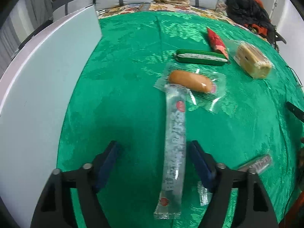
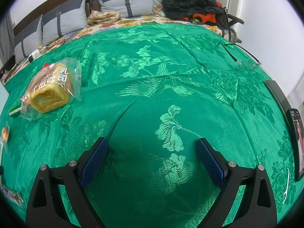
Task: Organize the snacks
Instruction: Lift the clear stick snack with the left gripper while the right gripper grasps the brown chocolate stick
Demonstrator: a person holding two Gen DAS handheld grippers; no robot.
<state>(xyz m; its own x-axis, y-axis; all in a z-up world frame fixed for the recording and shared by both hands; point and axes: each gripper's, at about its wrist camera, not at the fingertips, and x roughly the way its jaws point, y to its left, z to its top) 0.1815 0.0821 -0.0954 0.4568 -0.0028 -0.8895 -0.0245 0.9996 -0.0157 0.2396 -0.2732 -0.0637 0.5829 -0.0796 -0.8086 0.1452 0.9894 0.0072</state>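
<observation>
A long clear stick packet (image 1: 173, 148) lies on the green cloth (image 1: 114, 95), running between the fingers of my left gripper (image 1: 153, 146). The jaws are open; neither pad touches it, and it sits nearer the right finger. Its far end overlaps a bun in a clear wrapper (image 1: 190, 80). Beyond lie a green bar (image 1: 201, 57), a red packet (image 1: 216, 40) and a wrapped bread loaf (image 1: 252, 60). Small packets sit by the right finger (image 1: 256, 163). My right gripper (image 2: 152, 144) hangs open over bare cloth, with the bread loaf (image 2: 51, 89) far to its left.
A white board (image 1: 47, 76) borders the cloth on the left. Eyeglasses (image 2: 245, 62), a phone (image 2: 296, 142) and a white floss pick (image 2: 286, 182) lie at the right edge. A sofa with grey cushions (image 2: 127, 1) and dark clothes (image 2: 190, 0) stands behind.
</observation>
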